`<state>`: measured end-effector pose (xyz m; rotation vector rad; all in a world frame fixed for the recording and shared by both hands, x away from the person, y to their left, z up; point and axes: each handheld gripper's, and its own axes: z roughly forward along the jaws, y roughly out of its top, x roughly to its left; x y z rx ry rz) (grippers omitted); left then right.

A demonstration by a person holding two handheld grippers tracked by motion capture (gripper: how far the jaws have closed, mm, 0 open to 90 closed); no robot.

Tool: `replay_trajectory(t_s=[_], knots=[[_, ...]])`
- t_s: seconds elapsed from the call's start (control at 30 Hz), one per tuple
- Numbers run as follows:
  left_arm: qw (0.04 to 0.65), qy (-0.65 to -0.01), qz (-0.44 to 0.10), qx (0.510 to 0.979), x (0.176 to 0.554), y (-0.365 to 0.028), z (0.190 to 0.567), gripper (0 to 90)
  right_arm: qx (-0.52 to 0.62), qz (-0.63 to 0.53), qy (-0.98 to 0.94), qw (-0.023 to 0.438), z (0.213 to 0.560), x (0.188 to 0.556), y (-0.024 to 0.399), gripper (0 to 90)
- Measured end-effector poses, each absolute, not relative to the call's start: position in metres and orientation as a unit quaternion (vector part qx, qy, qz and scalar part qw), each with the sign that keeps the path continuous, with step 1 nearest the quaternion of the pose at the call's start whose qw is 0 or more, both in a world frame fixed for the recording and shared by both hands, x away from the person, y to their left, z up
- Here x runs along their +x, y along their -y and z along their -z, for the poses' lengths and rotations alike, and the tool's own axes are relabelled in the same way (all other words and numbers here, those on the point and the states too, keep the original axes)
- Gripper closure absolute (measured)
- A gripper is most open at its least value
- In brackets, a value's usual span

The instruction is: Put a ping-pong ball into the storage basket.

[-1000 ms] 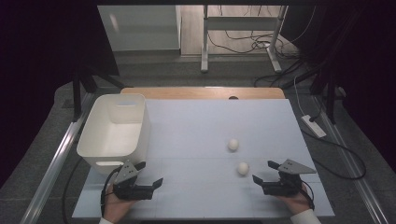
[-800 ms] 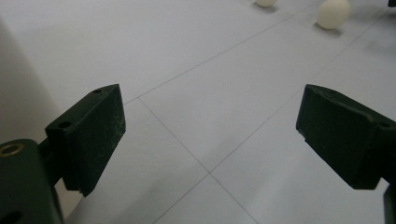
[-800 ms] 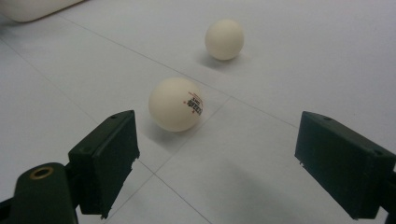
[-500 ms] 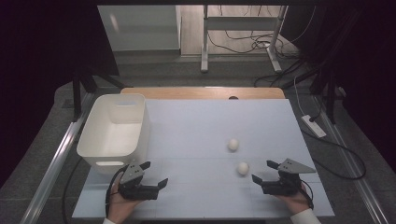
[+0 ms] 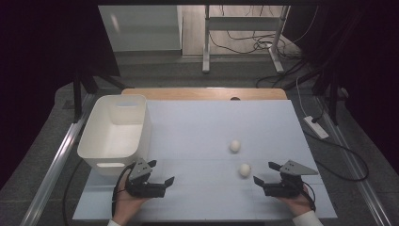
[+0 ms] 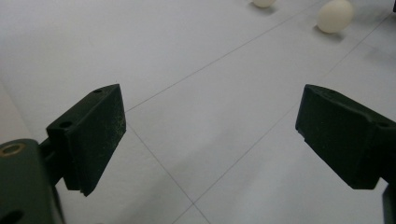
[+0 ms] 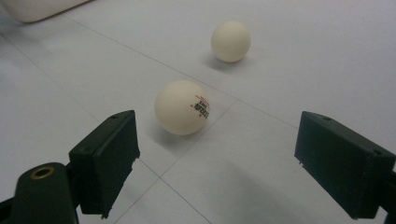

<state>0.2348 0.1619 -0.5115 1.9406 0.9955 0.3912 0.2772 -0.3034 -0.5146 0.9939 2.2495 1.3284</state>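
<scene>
Left of frame: white bin (image 5: 115,136), empty as far as we see. Below it our left gripper (image 5: 165,182) sits released, jaws wide, nothing between them. Centre-right: far ball (image 5: 235,145), then near ball (image 5: 244,170). Lower right: our right gripper (image 5: 266,173), also spread and empty. Near ball lies just up-left of its jaws, so we judge the right hand closer.

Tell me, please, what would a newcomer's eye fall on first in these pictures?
Most likely the two cream balls on the pale table: the near ball, with small printing, lies just ahead of the open right gripper, and the far ball sits beyond it. Next, the white bin at the table's left edge, behind the open left gripper.
</scene>
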Motion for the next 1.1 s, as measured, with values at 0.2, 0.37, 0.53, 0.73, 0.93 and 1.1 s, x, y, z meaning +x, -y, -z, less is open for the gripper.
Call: replay_trajectory(t_s=[0.2, 0.37, 0.53, 0.73, 0.93, 1.1], knots=[[0.446, -0.399, -0.156, 0.786, 0.238, -0.158, 0.510, 9.8, 0.346, -0.466, -0.796, 0.173, 0.515, 0.280, 0.301, 13.3], [0.447, -0.396, -0.153, 0.788, 0.241, -0.152, 0.508, 9.9, 0.347, -0.465, -0.796, 0.173, 0.515, 0.280, 0.301, 13.3], [0.445, -0.389, -0.150, 0.792, 0.245, -0.145, 0.507, 9.9, 0.346, -0.466, -0.796, 0.174, 0.514, 0.281, 0.300, 13.3], [0.446, -0.387, -0.145, 0.794, 0.249, -0.138, 0.506, 9.9, 0.343, -0.466, -0.797, 0.175, 0.514, 0.281, 0.300, 13.3], [0.450, -0.386, -0.139, 0.794, 0.253, -0.133, 0.505, 9.9, 0.342, -0.466, -0.797, 0.174, 0.514, 0.281, 0.299, 13.3], [0.450, -0.385, -0.136, 0.794, 0.258, -0.130, 0.504, 10.0, 0.340, -0.467, -0.798, 0.173, 0.514, 0.281, 0.298, 13.3]])
